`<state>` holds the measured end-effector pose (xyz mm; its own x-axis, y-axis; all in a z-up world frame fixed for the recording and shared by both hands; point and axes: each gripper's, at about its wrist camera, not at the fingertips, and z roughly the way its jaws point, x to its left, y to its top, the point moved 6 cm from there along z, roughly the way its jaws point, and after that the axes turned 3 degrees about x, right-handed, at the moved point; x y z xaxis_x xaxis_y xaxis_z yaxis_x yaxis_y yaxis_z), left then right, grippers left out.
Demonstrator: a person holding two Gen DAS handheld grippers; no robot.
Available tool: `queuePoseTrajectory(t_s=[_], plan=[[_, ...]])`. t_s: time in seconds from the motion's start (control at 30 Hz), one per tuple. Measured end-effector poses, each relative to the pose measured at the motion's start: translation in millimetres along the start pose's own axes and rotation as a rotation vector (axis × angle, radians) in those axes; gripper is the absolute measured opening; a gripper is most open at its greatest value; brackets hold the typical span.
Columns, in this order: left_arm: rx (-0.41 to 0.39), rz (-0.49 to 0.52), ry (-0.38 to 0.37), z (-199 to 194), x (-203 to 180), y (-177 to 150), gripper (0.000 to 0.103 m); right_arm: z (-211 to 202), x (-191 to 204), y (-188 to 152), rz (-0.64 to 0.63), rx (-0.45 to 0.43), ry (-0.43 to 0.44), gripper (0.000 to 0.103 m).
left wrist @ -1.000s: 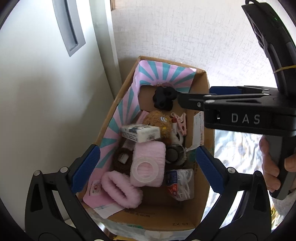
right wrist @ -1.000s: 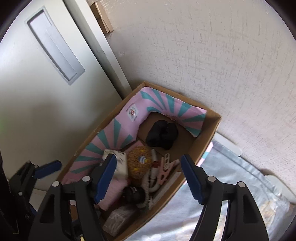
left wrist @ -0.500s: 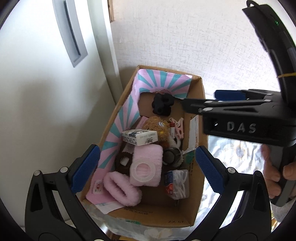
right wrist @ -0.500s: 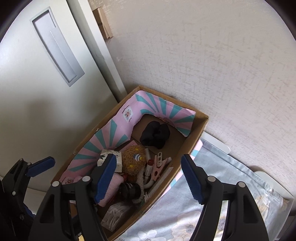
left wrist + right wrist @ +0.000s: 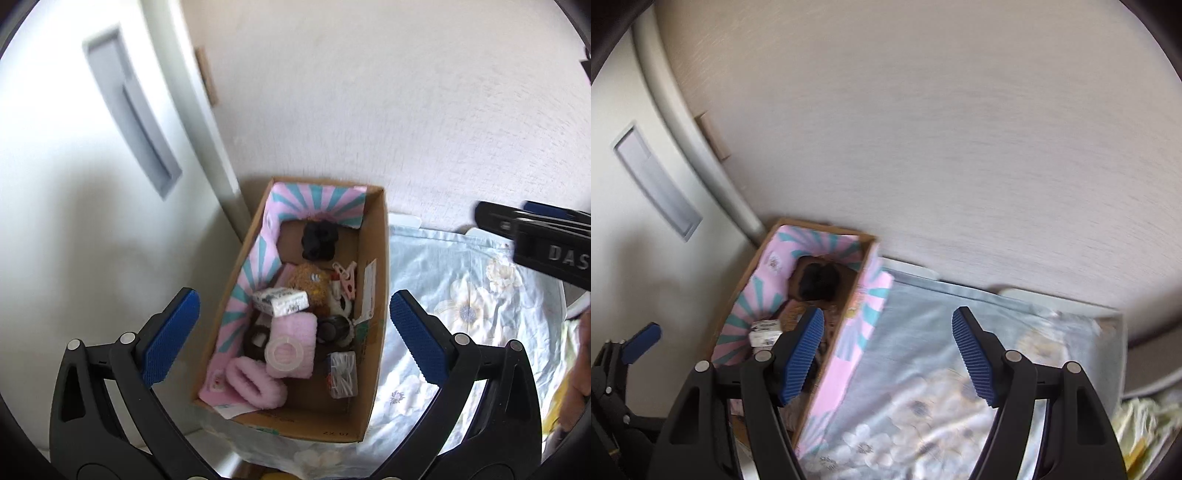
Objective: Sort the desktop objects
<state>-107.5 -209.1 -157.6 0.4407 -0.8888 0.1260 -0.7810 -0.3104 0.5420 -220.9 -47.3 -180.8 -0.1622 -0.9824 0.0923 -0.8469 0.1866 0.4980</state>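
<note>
A cardboard box [image 5: 375, 332] with a pink and teal striped lining stands in the corner between a door and the wall. In it lie a black scrunchie [image 5: 319, 240], a brown plush toy [image 5: 312, 282], a small white carton [image 5: 280, 301], a clear tape roll [image 5: 284, 350] on a pink cloth, a pink fluffy scrunchie [image 5: 255, 382], a packet of clips [image 5: 343, 374] and pink clothes pegs [image 5: 347, 280]. My left gripper [image 5: 291, 338] is open and empty above the box. My right gripper [image 5: 888, 358] is open and empty over the floral cloth [image 5: 923, 369], beside the box [image 5: 827, 373].
A white door [image 5: 74, 184] with a recessed grey handle is on the left. A textured wall [image 5: 369, 92] stands behind the box. The floral cloth [image 5: 461, 295] covers the surface to the right of the box. The right gripper's body [image 5: 546, 243] shows at the right edge.
Both grippers have pulled up and back from the box, so it looks smaller. The right gripper has swung to the right, over the floral cloth. Both stay open.
</note>
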Motion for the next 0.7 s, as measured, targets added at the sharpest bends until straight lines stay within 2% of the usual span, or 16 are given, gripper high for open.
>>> queuePoseTrajectory(t_s=[0.2,0.27,0.4,0.47,0.7], plan=[[-0.039,0.117,0.051,-23.4,-29.9,16.0,0.103,-40.7,-48.4,-16.7,0.129,-0.003,-0.084,0.069],[-0.041,0.138,0.023,-29.4,-40.9,20.6,0.103,-52.2,-61.6,-24.0,0.164,0.002,-0.102,0.069],[-0.008,0.143,-0.095,-33.6,-59.1,26.4,0.103,-68.8,-80.2,-36.7,0.210,0.016,-0.166,0.069],[0.009,0.145,-0.129,-34.7,-66.0,28.2,0.103,-76.2,-88.7,-42.4,0.235,0.021,-0.201,0.069],[0.019,0.179,-0.116,-37.8,-83.6,30.7,0.103,-93.4,-108.3,-59.7,0.305,0.023,-0.233,0.069]])
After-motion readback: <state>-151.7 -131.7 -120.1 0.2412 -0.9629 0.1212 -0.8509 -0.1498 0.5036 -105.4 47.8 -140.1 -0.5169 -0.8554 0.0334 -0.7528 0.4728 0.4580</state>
